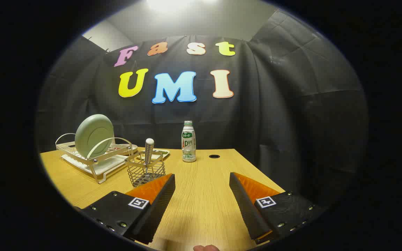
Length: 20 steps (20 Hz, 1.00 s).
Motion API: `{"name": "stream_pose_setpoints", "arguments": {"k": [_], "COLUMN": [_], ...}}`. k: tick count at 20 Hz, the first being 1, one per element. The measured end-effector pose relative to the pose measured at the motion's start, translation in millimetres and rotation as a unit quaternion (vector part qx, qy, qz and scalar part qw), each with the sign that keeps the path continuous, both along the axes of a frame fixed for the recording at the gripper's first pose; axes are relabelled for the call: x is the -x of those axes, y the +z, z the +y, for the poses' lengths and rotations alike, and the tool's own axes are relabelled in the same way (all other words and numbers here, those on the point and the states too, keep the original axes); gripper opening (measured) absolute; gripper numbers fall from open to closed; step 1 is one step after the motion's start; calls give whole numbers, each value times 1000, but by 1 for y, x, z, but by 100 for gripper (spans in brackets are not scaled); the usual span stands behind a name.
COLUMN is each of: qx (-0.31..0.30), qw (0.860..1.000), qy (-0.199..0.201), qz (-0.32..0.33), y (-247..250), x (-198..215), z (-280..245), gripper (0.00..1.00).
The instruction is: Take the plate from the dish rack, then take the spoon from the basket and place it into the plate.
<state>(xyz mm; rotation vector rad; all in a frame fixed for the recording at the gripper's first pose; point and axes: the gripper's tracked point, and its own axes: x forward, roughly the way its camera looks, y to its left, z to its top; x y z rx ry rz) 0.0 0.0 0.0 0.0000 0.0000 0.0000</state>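
A pale green plate (94,135) stands on edge in a white wire dish rack (96,162) on the wooden table, well beyond my left finger. Just right of the rack, a small wire basket (146,171) holds a spoon (149,150) upright, handle up. The basket stands just ahead of my left fingertip. My gripper (202,178) is open above the table, with only bare wood between its fingers.
A small white drink bottle (188,142) stands on the table beyond the fingers, near the back edge. A small dish (159,152) lies behind the basket. A dark round hole (214,156) is in the tabletop right of the bottle. The table's right edge runs close to my right finger.
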Motion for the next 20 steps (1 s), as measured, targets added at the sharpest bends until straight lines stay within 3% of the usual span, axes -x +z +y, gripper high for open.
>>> {"name": "stream_pose_setpoints", "arguments": {"k": [10, 20], "qx": [-9, 17], "qw": [999, 999], "qy": [-31, -39], "qz": [-13, -26], "y": [20, 148], "x": [-84, -54], "z": [-17, -13], "gripper": [96, 96]}}
